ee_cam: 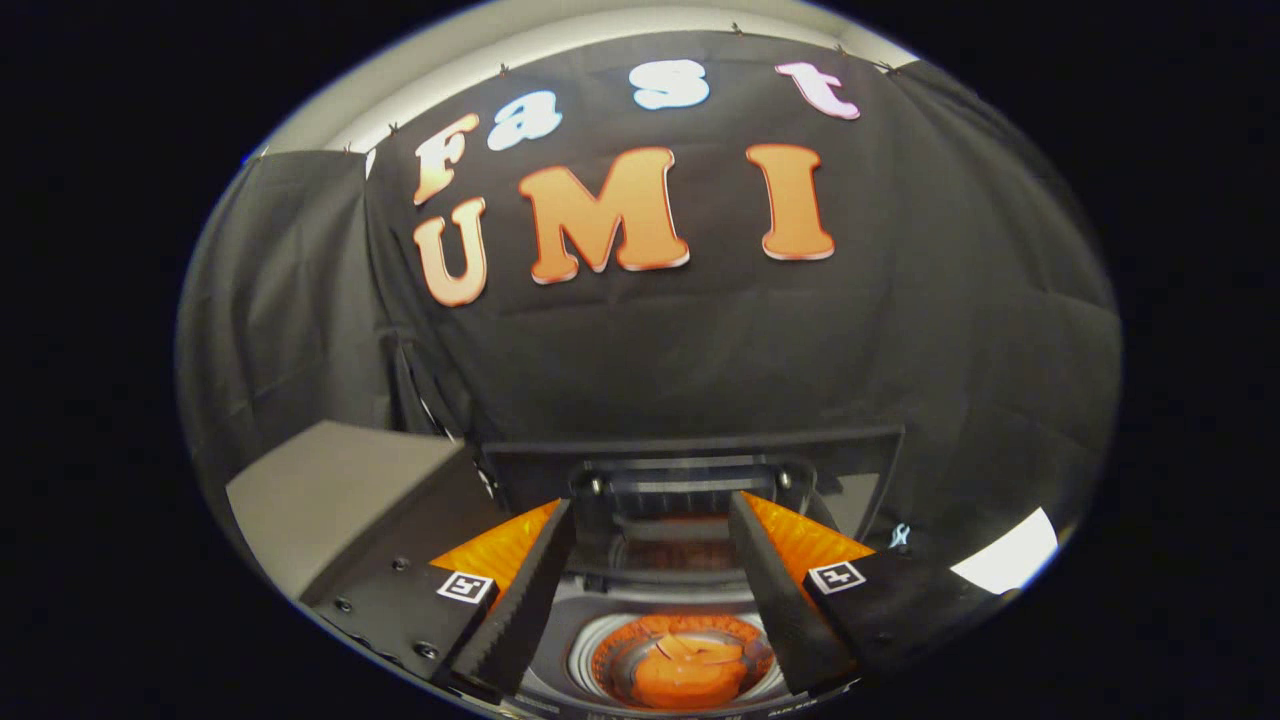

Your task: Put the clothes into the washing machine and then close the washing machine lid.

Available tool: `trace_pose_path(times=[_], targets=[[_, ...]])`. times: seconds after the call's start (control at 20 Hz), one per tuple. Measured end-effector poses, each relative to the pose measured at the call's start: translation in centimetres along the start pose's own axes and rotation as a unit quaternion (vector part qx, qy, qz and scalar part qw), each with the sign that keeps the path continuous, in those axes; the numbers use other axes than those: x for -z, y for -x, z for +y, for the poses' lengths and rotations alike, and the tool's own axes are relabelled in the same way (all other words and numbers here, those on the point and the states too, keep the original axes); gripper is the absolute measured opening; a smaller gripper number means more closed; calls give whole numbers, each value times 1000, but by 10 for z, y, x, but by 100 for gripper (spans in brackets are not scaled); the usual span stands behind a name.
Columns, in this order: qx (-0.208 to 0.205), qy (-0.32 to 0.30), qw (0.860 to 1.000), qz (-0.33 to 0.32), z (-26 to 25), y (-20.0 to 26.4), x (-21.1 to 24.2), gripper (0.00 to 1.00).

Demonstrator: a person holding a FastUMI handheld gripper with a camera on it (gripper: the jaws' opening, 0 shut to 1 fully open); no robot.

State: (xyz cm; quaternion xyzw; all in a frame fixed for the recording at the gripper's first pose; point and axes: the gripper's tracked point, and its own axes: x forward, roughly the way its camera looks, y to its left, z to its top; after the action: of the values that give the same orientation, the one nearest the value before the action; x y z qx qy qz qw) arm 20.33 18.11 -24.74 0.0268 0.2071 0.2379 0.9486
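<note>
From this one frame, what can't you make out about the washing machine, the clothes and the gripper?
- Washing machine body: cut off below the open gripper.
- Orange clothes in the drum: amount unclear, dim.
- Raised lid: hinge hidden behind the fingers.
- Grey box beside the machine: contents not visible.

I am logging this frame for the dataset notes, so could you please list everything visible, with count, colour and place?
Washing machine: one, grey top, below the fingers, its round drum opening between them.
Washing machine lid: one, dark, standing open and upright just beyond the fingers.
Clothes: one orange bundle, lying in the drum between the fingers; number of pieces cannot be told.
Box-like surface: one, grey, beside the machine on the left finger's side.
Bright patch: one, white, beyond the right finger; what it is cannot be told.
Booth wall: black cloth, behind the machine.
Gripper: one, fingers open, hanging empty over the drum, holding nothing.
</note>
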Motion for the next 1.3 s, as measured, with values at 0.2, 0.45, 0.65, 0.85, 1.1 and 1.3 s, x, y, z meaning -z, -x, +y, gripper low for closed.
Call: trace_pose_path(times=[0.2, 0.45, 0.65, 0.85, 1.1, 1.3], targets=[[-1, 5, 1000, -23, -1, -30, -37, 99], [8, 9, 1000, -21, -9, -83, -59, 99], [21, 20, 1000, 1, -22, -123, -51, 98], [27, 18, 998, 46, -30, -162, -22, 99], [47, -1, 995, 93, -41, -191, 12, 99], [54, 15, 995, 83, -43, -186, 13, 99]])
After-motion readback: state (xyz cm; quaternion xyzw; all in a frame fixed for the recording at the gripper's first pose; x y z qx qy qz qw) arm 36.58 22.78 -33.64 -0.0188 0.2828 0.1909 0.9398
